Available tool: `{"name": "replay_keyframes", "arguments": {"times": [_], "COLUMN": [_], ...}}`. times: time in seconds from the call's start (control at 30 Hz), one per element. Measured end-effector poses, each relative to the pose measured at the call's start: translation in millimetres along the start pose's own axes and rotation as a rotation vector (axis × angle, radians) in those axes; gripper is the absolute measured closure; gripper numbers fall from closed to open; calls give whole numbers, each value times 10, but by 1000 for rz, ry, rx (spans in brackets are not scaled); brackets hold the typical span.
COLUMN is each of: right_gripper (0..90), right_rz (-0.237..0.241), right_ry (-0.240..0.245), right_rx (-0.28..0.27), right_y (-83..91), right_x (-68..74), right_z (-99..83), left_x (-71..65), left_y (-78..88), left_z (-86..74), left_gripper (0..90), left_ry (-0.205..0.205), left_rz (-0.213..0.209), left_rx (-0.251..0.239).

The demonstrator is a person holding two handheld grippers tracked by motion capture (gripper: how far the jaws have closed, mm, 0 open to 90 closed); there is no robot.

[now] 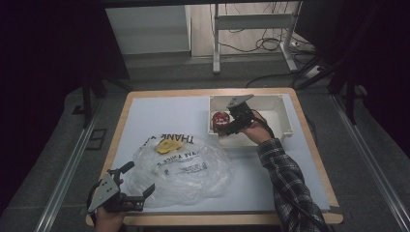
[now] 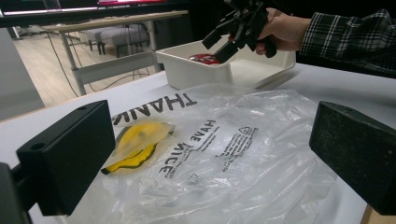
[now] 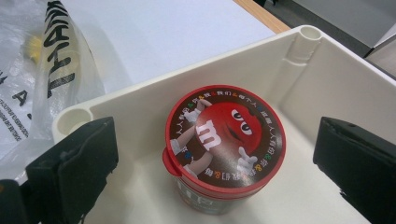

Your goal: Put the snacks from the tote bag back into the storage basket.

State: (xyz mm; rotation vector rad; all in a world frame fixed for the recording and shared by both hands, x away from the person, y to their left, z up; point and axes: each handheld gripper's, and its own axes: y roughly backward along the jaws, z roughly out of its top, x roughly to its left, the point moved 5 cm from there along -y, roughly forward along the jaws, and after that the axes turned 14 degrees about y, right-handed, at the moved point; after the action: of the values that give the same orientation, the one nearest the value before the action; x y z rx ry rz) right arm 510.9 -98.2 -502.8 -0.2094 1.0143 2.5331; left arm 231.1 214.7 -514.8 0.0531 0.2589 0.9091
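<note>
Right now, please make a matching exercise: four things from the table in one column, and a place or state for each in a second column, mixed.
Things
1. red-lidded tub
2. yellow item
3. left gripper
4. white bin

Places or states
a. inside the clear plastic bag
b. open, at the bag's near edge
c. upright in the bin, between the open jaws of the right gripper
d. at the table's far right

Pairs: 1-c, 2-a, 3-b, 4-d
</note>
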Motion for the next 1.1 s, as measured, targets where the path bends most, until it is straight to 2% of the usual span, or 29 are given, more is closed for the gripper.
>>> {"name": "replay_keyframes", "arguments": {"times": [1.1], "right_gripper": [1], "right_rz": [-34], "right_ry": [-13], "right_rx": [-35], "right_y": [185], "right_x": [68], "right_z": [-30], "left_x": [-5], "left_y": [-5], "left_z": [-2], "left_gripper": [2], "left_ry": [-5], "left_rz": [3], "left_rx": [3]}}
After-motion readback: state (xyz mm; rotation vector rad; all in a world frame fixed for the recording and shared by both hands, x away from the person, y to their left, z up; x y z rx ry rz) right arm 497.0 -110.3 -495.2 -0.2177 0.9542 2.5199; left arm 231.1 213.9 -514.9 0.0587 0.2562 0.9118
